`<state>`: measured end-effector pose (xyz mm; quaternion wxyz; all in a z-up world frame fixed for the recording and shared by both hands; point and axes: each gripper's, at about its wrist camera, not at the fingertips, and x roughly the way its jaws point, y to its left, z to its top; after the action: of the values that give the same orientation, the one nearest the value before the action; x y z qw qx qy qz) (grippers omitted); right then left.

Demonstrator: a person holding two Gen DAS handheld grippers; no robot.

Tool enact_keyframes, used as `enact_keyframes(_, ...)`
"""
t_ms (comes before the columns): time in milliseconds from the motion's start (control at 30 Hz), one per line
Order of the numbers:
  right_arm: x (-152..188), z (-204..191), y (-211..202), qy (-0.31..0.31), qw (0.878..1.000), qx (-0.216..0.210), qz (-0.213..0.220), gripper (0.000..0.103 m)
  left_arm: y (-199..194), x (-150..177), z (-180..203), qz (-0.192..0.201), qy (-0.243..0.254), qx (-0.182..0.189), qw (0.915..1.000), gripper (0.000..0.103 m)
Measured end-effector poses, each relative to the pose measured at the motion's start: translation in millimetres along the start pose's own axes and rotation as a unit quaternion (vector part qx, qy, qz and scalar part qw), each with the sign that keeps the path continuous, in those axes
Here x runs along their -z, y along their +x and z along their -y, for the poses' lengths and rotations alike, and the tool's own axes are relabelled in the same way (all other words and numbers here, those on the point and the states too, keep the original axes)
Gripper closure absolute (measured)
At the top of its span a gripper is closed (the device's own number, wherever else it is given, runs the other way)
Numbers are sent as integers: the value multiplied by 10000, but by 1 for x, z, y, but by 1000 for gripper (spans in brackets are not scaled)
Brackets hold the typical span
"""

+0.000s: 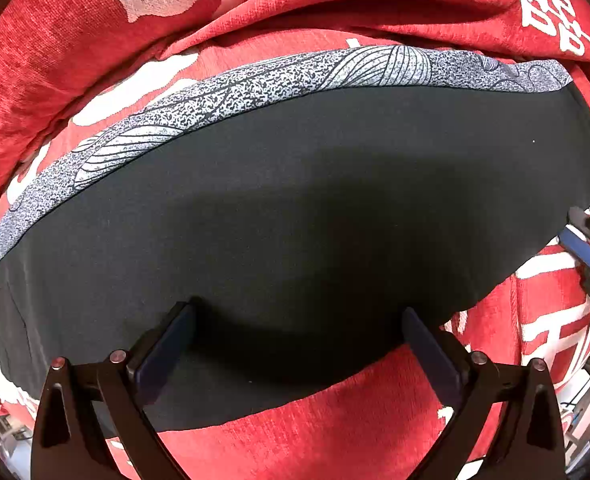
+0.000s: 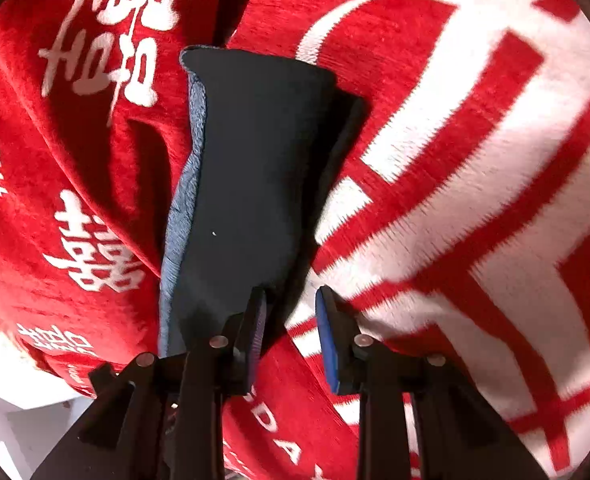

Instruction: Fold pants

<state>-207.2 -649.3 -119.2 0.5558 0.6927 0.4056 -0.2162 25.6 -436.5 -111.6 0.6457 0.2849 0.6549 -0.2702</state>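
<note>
Left gripper (image 1: pixel 299 330) spread wide over black pants (image 1: pixel 295 208), gripping nothing — right gripper (image 2: pixel 291 312) parted at pants' end, empty; red blanket (image 2: pixel 475 160) underneath

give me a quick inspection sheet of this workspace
surface: red blanket with white characters, rumpled, covering everything under the work
job's things: dark pants folded into a long strip, grey patterned band along one edge
clutter: nothing seen
grippers: left tool open over the pants' near edge; right tool open at the pants' end, gripping nothing
cables: nothing seen
surroundings: pale floor at the frame corner, otherwise hidden
</note>
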Motion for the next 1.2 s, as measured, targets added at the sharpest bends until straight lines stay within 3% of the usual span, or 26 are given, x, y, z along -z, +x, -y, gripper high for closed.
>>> enact_keyframes(167,-13,-14,5,-250,9995,-122,122,68,0,2,1,15,5,-12,10000,0)
enact_keyframes(300,-16,-29,5,-578,9952,-727,292,67,-1,2,2,21,-8,-18,10000,0)
enact_keyframes(400,-14,-21,13,-541,9967,-525,291,66,0,3,2,23,-1,-23,10000,0)
enact_keyframes(600,-32,-29,30,-445,9959,-730,284,70,-17,0,2,152,13,-49,9999,0)
enact_keyframes(633,-34,-30,32,-377,9956,-829,226,70,-26,-4,3,317,13,-59,9995,0)
enact_keyframes(733,-35,-27,31,-195,9929,-1157,173,85,-55,-28,9,1053,-100,-295,9940,0)
enact_keyframes(767,-33,-28,29,-235,9922,-1216,171,86,-59,-39,10,1212,-182,-382,9917,0)
enact_keyframes(933,-25,-34,19,-429,9898,-1345,176,87,-22,-89,20,1043,-482,-535,9919,0)
enact_keyframes(1033,-24,-39,16,-542,9888,-1381,179,87,7,-97,33,969,-333,-752,9919,0)
enact_keyframes(1100,-24,-43,14,-636,9885,-1363,178,87,8,-97,40,1228,-185,-901,9882,0)
enact_keyframes(1200,-23,-56,9,-866,9890,-1168,262,87,-2,-97,40,1069,-53,-917,9900,0)
